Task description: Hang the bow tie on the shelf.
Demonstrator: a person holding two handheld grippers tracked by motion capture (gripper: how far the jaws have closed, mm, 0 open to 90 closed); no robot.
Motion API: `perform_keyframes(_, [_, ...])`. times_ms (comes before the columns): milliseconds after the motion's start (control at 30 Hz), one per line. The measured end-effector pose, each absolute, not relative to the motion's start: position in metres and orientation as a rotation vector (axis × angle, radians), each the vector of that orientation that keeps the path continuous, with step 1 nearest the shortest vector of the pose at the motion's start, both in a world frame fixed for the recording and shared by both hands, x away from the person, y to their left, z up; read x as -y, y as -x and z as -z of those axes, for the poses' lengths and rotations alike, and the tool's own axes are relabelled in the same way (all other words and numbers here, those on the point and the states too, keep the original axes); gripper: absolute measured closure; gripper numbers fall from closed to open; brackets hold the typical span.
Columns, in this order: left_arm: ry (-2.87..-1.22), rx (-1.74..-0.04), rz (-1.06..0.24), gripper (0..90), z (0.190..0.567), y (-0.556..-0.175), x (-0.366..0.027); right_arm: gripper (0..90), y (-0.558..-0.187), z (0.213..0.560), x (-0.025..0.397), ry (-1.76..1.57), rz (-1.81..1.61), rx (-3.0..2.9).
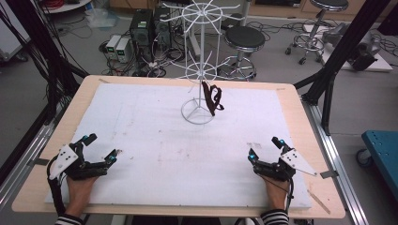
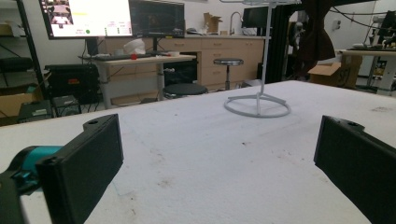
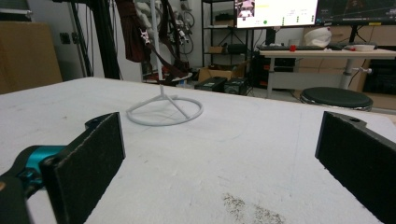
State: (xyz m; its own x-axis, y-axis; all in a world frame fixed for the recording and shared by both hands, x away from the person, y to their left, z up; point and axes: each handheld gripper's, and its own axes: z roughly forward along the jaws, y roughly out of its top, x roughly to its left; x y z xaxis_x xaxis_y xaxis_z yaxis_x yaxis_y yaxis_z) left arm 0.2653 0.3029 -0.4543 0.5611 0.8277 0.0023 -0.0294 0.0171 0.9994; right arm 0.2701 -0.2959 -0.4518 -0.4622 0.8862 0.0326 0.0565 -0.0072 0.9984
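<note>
Both sets of jaws stand wide apart with nothing between them. Left gripper (image 1: 99, 149) sits near the front left corner of the pad (image 1: 155, 154), hand (image 1: 80, 190) resting at the front edge. Right gripper (image 1: 265, 149) mirrors it near the front right corner, hand (image 1: 276, 192) also at the front edge. In each gripper view the black jaws frame bare white pad and nothing else.

Outward from there, the rack (image 1: 201, 61), a white wire stand with a ring base, stands toward the back edge of the pad, about mid-width and well apart from both grippers. A dark brown strap (image 1: 213, 99) hangs from one of its lower arms, dangling beside the pole above the ring base. In the left gripper view the strap (image 2: 316, 37) shows as a dark hanging mass right of the pole; in the right gripper view it (image 3: 135, 32) hangs on both sides of the pole.

Progress, as I read it: nothing started. The strap is on its hook, neither gripper is near it, both parked at the front. Whole job is left: reach to the back, close on the strap, lift it clear of the arm. Which gripper goes, can't tell; right looks slightly better placed.
</note>
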Motion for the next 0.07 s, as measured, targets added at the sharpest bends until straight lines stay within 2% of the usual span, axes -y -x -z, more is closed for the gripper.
perform_keyframes(67, [-1.402,-0.743,-0.772,1.7,0.4544,-0.2651,-0.303,0.7,-0.2692,0.4519,0.2941,-0.984,-1.534,-1.597])
